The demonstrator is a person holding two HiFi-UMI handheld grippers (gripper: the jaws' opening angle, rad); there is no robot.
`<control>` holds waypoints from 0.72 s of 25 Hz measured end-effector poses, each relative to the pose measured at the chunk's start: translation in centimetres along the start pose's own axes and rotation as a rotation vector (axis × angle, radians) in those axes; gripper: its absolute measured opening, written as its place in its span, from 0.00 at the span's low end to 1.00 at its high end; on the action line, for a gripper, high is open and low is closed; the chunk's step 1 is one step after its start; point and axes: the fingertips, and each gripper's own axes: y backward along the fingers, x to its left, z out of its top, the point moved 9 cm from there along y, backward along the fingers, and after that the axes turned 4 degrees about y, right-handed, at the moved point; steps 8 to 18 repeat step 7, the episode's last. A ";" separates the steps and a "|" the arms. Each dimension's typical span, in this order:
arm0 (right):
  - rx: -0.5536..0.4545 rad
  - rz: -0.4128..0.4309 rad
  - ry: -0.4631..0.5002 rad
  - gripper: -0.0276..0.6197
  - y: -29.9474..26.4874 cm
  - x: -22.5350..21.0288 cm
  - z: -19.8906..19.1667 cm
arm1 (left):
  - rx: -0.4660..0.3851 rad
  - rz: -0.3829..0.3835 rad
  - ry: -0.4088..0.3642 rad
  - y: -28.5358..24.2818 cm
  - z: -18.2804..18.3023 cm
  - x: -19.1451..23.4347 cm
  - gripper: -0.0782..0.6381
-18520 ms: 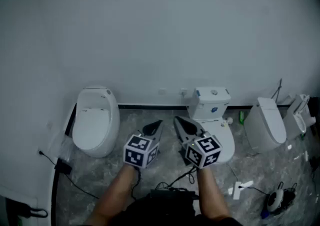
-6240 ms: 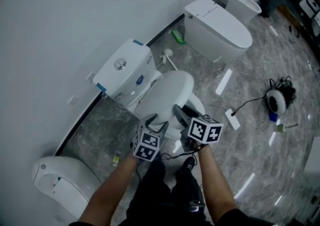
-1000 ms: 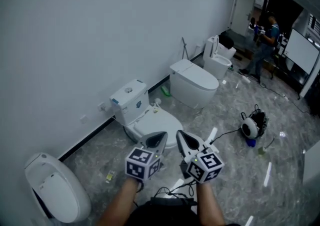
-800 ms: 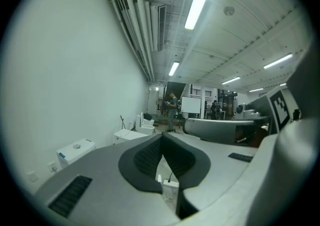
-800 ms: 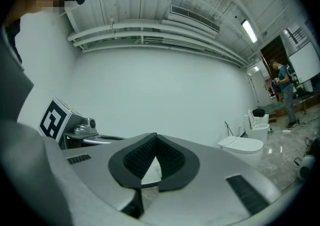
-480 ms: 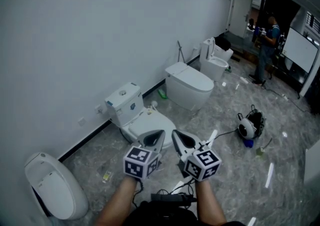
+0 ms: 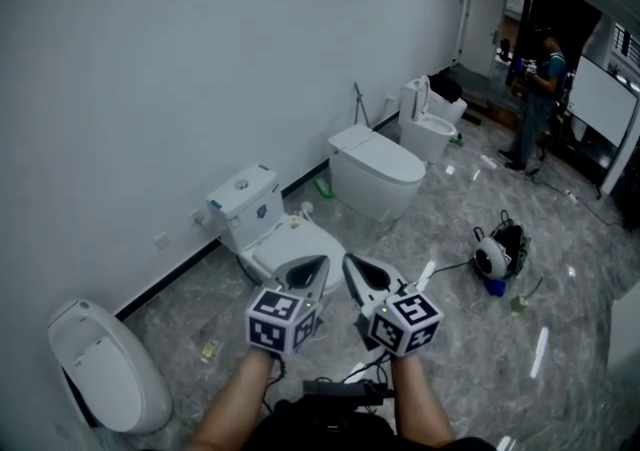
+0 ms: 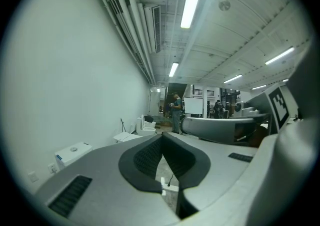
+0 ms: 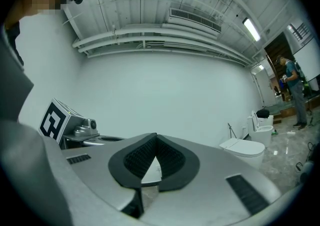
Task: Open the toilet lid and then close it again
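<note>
The white two-piece toilet (image 7: pixel 285 239) stands against the wall with its tank (image 7: pixel 240 204) behind it. Its lid (image 7: pixel 297 242) lies down, closed. My left gripper (image 7: pixel 318 262) and right gripper (image 7: pixel 349 261) hover side by side just in front of the bowl, touching nothing. Both are shut with nothing between the pads. In the left gripper view the jaws (image 8: pixel 162 138) meet at their tips and the tank (image 8: pixel 73 152) shows low on the left. The right gripper (image 9: pixel 156 138) is likewise shut, its jaws pointing about level toward the wall.
A rounded one-piece toilet (image 7: pixel 95 369) stands at the lower left. A closed smart toilet (image 7: pixel 375 174) and one with its lid up (image 7: pixel 430 124) stand to the right. A person (image 7: pixel 538 89) stands far back. A headset with cable (image 7: pixel 495 257) lies on the marble floor.
Both grippers have drawn back and slightly up from the toilet together, still shut. The toilet has slid leftward in the head view. The lid stays closed.
</note>
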 end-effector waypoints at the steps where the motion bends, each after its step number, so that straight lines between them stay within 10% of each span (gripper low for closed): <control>1: -0.001 0.002 0.001 0.05 0.1 -0.1 0.1 | 0.000 0.002 0.000 0.0 0.0 -0.1 0.12; 18: -0.006 0.004 0.000 0.05 0.5 -0.2 0.0 | -0.001 0.015 -0.003 0.1 -0.1 -0.4 0.12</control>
